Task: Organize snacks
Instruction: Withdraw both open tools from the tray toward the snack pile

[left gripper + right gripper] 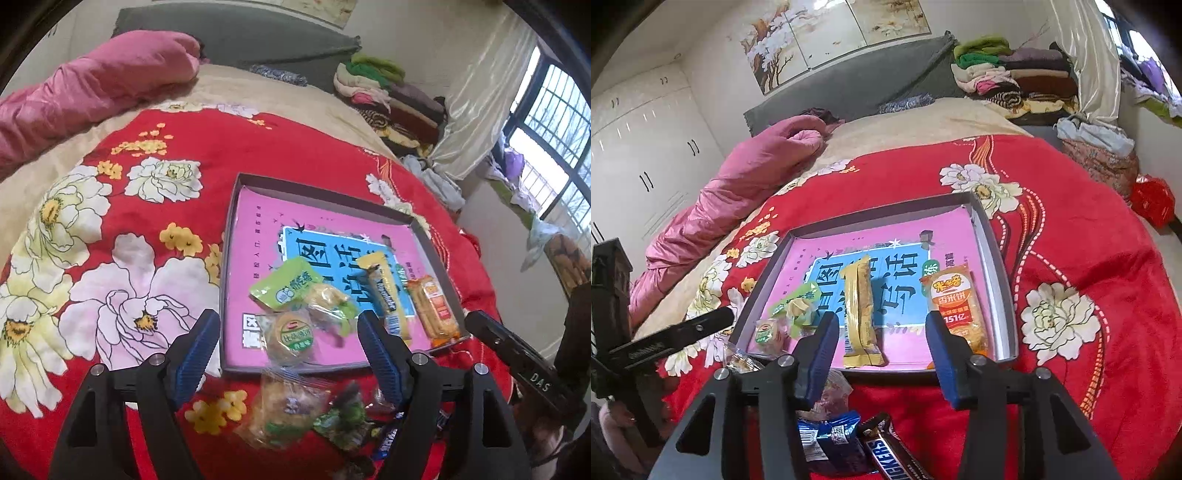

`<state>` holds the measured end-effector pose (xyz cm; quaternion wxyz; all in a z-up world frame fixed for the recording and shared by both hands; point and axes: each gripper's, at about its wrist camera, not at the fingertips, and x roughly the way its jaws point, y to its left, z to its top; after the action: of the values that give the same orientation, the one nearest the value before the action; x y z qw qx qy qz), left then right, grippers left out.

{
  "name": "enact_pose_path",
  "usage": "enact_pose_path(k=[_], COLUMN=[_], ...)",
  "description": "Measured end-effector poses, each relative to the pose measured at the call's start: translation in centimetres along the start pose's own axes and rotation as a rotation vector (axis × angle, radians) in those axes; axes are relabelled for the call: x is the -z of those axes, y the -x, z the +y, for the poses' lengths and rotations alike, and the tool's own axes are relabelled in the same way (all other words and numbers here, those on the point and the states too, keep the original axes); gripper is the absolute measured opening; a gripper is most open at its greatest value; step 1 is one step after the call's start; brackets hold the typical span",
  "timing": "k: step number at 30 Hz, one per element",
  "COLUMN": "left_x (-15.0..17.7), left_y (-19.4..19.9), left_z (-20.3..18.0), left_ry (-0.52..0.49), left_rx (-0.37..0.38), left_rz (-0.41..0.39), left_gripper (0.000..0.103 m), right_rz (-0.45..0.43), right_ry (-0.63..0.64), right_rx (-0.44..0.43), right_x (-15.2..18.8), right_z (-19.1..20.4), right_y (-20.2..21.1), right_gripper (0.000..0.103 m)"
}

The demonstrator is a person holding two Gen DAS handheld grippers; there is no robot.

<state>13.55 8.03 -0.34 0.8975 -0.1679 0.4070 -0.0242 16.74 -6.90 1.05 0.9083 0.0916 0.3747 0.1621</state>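
Note:
A shallow grey box [229, 258] [1001, 266] with a pink and blue printed bottom lies on the red flowered bedspread. In it are a green pouch [282, 282] [796, 299], a round biscuit pack [291, 338] [768, 332], a yellow bar [388, 291] [858, 314] and an orange rice-cracker pack [434, 310] [955, 306]. My left gripper [288, 328] is open and empty above the box's near edge. My right gripper [882, 325] is open and empty over the yellow bar's near end. Loose snacks lie before the box: a clear pastry pack [291, 406], green wrappers [343, 417], a blue pack [831, 439], a Snickers bar [886, 454].
A pink quilt [92, 85] [738, 184] lies at the back left of the bed. Folded clothes [388, 96] [1008, 74] are stacked by the grey headboard [857, 85]. A window [554, 140] and curtain are on the right. White wardrobes [646, 147] stand left.

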Motion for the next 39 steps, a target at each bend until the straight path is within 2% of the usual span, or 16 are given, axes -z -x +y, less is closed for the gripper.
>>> enact_pose_path(k=[6, 13, 18, 25, 33, 39], left_x=[-0.1, 0.0, 0.1, 0.3, 0.5, 0.9], left_y=[1.3, 2.9, 4.1, 6.0, 7.0, 7.1], left_z=[-0.6, -1.0, -1.4, -1.3, -0.9, -0.4], left_ry=[-0.024, -0.038, -0.049, -0.061, -0.057, -0.054], left_rx=[-0.001, 0.004, 0.000, -0.022, -0.023, 0.005], left_rz=[-0.028, -0.058, -0.072, -0.103, -0.103, -0.079], left_gripper=[0.080, 0.082, 0.082, 0.082, 0.082, 0.082], right_rz=[-0.037, -0.075, -0.113, -0.148, -0.159, -0.147], right_ry=[0.001, 0.002, 0.014, 0.040, 0.061, 0.078], right_rx=[-0.017, -0.003, -0.009, -0.019, -0.029, -0.040], right_x=[-0.2, -0.4, -0.4, -0.6, -0.3, 0.1], right_z=[-0.1, -0.3, -0.2, 0.2, 0.7, 1.1], right_y=[1.1, 2.3, 3.6, 5.2, 6.1, 6.5], right_gripper=[0.055, 0.058, 0.066, 0.072, 0.077, 0.079])
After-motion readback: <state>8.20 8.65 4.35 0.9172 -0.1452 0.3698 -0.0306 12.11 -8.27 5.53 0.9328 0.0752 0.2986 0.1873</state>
